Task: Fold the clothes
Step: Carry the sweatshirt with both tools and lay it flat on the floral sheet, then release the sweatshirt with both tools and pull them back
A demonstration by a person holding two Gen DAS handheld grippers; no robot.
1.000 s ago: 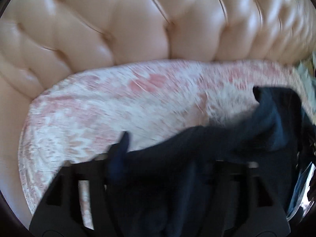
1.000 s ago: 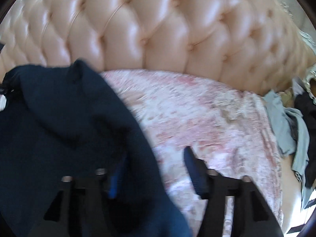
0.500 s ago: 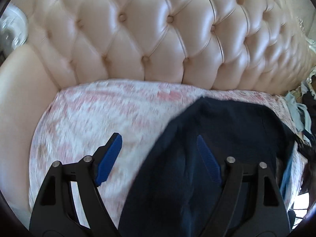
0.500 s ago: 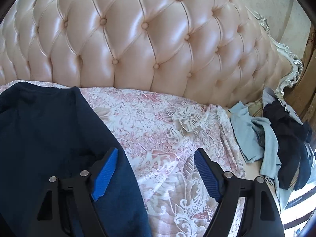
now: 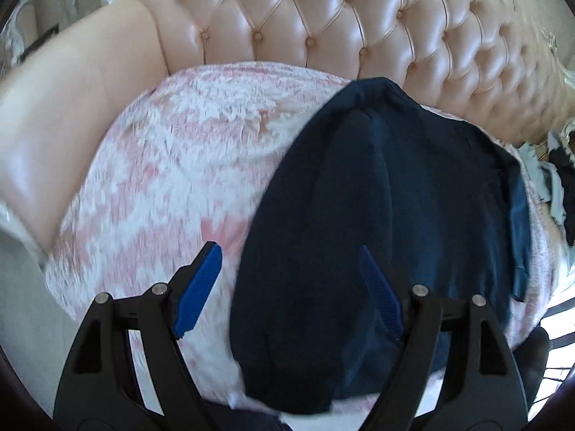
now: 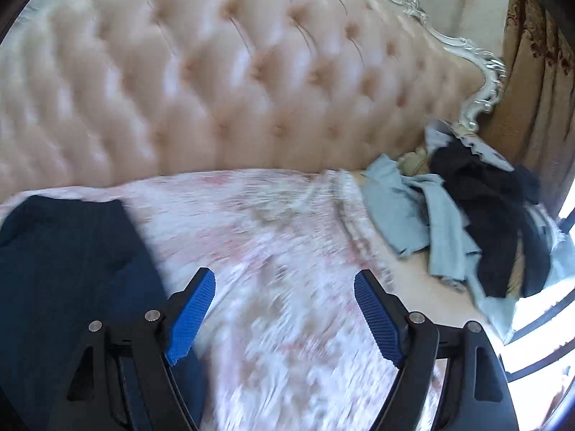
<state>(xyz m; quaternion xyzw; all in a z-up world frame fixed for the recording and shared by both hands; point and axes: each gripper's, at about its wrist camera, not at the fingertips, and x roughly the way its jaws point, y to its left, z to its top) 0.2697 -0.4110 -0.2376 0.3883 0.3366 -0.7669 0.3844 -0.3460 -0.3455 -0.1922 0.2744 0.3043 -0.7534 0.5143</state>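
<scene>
Your left gripper [image 5: 289, 280] and right gripper [image 6: 284, 303] both hang spread and empty above the folded navy-blue knit garment [image 5: 377, 215] on the pink-and-white patterned seat cover [image 5: 172, 165].

The folded shirt [image 5: 388, 215] lies flat on the seat cover [image 5: 172, 179], which is spread over the sofa [image 5: 323, 21] seat. The padded back of the sofa stands behind the shirt. In the right wrist view the shirt lies at the left, and a pile of clothes [image 6: 463, 215] sits at the far right end of the seat, well apart from it.
</scene>
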